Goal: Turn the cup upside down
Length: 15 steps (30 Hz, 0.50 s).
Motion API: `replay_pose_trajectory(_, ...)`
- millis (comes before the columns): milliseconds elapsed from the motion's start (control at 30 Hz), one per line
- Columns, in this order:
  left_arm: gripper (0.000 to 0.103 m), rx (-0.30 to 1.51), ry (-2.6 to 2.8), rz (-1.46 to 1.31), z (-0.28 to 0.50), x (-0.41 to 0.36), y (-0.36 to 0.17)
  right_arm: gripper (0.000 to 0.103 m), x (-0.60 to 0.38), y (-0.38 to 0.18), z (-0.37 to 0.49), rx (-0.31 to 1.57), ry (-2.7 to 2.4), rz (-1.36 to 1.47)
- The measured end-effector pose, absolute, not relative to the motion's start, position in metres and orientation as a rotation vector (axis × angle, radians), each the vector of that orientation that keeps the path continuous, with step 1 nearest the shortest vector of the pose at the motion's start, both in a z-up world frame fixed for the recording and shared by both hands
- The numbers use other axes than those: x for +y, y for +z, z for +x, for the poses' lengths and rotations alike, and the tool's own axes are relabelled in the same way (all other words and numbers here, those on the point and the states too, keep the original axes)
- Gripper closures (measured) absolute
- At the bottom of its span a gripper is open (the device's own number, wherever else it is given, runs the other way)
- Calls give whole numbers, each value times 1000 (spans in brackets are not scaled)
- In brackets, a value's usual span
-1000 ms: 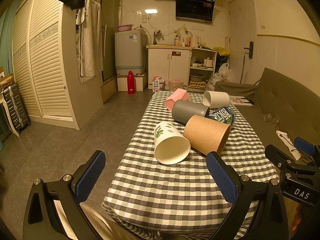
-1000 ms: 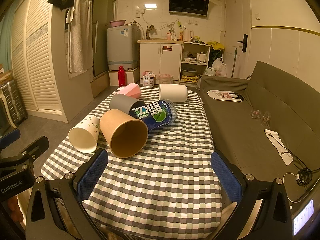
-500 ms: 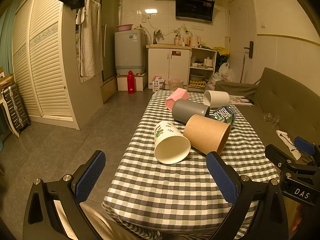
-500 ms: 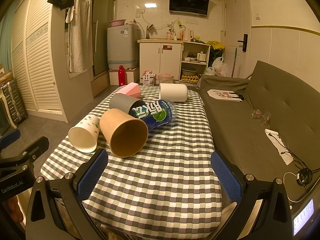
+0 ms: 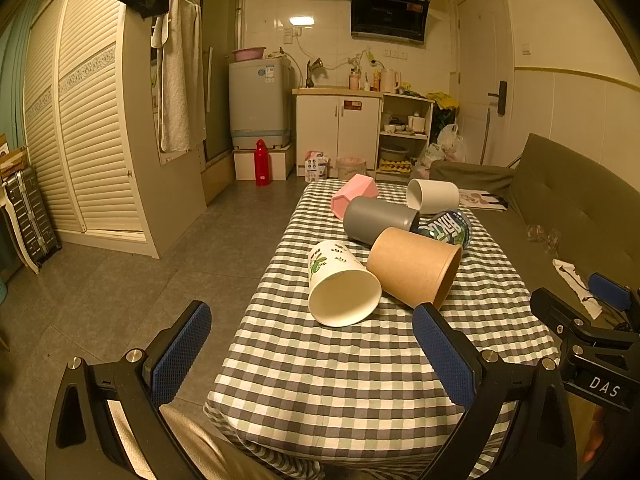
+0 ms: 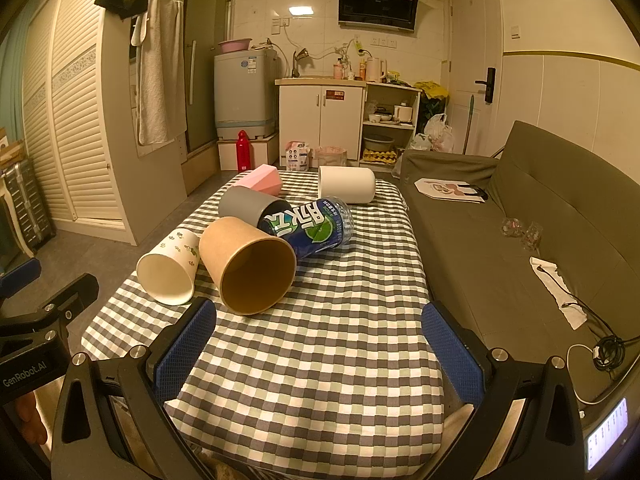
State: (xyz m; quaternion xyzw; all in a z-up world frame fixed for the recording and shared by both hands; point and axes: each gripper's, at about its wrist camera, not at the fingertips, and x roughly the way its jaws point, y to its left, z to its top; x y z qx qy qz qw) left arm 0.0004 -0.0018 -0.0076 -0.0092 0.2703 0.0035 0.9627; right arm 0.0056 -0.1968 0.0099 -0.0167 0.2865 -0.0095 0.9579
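Several cups lie on their sides on a checked tablecloth (image 5: 340, 368). A white paper cup with green leaf print (image 5: 340, 282) (image 6: 170, 266) lies nearest, mouth towards me. A brown paper cup (image 5: 416, 266) (image 6: 250, 262) lies beside it. Behind are a grey cup (image 5: 376, 220) (image 6: 250, 204), a pink cup (image 5: 354, 194) (image 6: 262, 179), a white cup (image 5: 434, 196) (image 6: 346, 185) and a blue-labelled clear cup (image 5: 446, 228) (image 6: 308, 226). My left gripper (image 5: 312, 352) is open and empty, short of the white paper cup. My right gripper (image 6: 320, 348) is open and empty over the near cloth.
A grey-green sofa (image 6: 520, 240) runs along the table's right side with a cable, a cloth and small items on it. Tiled floor (image 5: 120, 280) lies to the left. Louvred wardrobe doors (image 5: 80, 140) and a kitchen counter (image 5: 340, 128) stand behind.
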Motion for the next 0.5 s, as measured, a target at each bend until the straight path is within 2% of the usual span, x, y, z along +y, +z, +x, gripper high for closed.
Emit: replay_pose_trajectory(500, 0, 568, 7, -19, 10, -6, -23, 0, -188, 3, 9, 584, -11, -55)
